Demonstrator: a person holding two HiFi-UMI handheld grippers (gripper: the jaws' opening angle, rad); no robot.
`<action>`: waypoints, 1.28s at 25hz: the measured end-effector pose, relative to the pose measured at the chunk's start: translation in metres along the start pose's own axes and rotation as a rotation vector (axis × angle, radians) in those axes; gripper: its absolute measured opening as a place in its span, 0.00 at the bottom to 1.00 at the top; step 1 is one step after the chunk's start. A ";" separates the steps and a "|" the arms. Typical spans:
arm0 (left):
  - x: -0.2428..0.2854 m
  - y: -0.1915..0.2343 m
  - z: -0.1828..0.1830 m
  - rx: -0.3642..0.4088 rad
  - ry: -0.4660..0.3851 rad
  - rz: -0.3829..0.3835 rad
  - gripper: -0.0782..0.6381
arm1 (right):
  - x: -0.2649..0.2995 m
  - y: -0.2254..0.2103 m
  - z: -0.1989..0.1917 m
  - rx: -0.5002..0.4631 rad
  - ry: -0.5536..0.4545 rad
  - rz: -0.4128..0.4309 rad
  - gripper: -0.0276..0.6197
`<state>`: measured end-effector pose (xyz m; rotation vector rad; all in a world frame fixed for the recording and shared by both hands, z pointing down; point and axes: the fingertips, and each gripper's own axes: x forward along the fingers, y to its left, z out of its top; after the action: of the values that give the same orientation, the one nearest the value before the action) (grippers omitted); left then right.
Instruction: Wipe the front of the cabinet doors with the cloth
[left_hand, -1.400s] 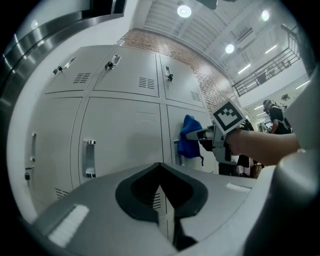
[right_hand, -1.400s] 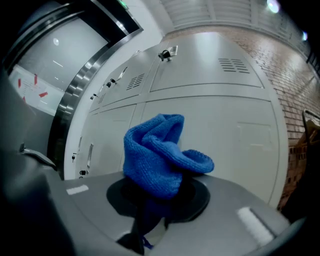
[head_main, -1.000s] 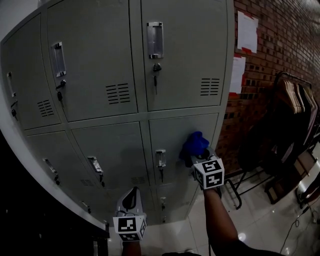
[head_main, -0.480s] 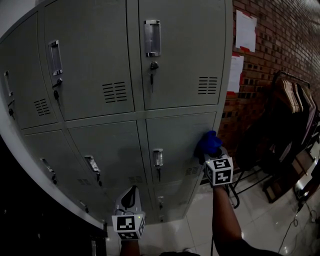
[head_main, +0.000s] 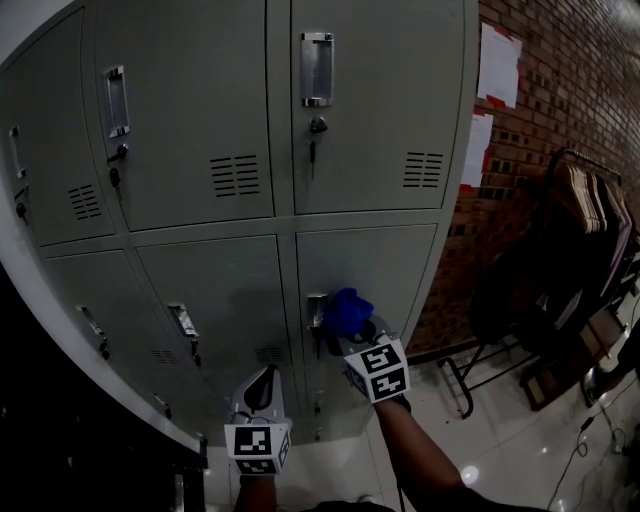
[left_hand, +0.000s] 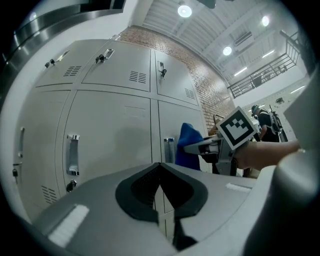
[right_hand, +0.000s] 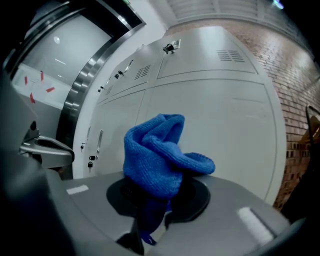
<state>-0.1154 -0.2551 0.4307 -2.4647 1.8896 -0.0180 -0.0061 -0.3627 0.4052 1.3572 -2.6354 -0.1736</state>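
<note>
A grey metal cabinet (head_main: 200, 100) of locker doors fills the scene. Past its right edge a brick wall (head_main: 590, 90) carries paper sheets (head_main: 497, 65), and a dark rack of hangers (head_main: 585, 210) stands on the glossy floor (head_main: 500, 440), well apart from both grippers. The lower right door (head_main: 400, 270) is bare from the cloth across to the cabinet's right edge, so that stretch is open; to the left, the door's handle (head_main: 316, 310) and its hanging key sit close by.

The cloth (head_main: 348, 310) is bright blue and knitted-looking, bunched into a rounded, folded lump. It lies against the front of the lower right door near that door's left edge, just beside the handle.

The right gripper (head_main: 358, 340) points up and forward at the door with its jaws clamped on the cloth's lower end, the bulk of the cloth standing above them. A bare forearm (head_main: 410, 450) reaches up behind it from the bottom edge.

The left gripper (head_main: 262, 385) hangs lower, in front of the cabinet's bottom doors, clear of the metal, its jaws pressed together with nothing between them.
</note>
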 end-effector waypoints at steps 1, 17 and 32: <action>0.000 0.000 0.000 0.000 -0.001 0.000 0.13 | 0.004 0.008 0.001 0.000 0.000 0.018 0.17; -0.008 0.015 0.002 -0.005 -0.005 0.035 0.13 | 0.001 -0.038 -0.026 -0.035 0.079 -0.086 0.17; 0.000 -0.005 0.002 0.002 0.001 -0.008 0.13 | -0.054 -0.150 -0.054 -0.048 0.161 -0.306 0.17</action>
<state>-0.1101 -0.2538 0.4287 -2.4716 1.8791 -0.0208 0.1547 -0.4069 0.4256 1.6760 -2.2689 -0.1581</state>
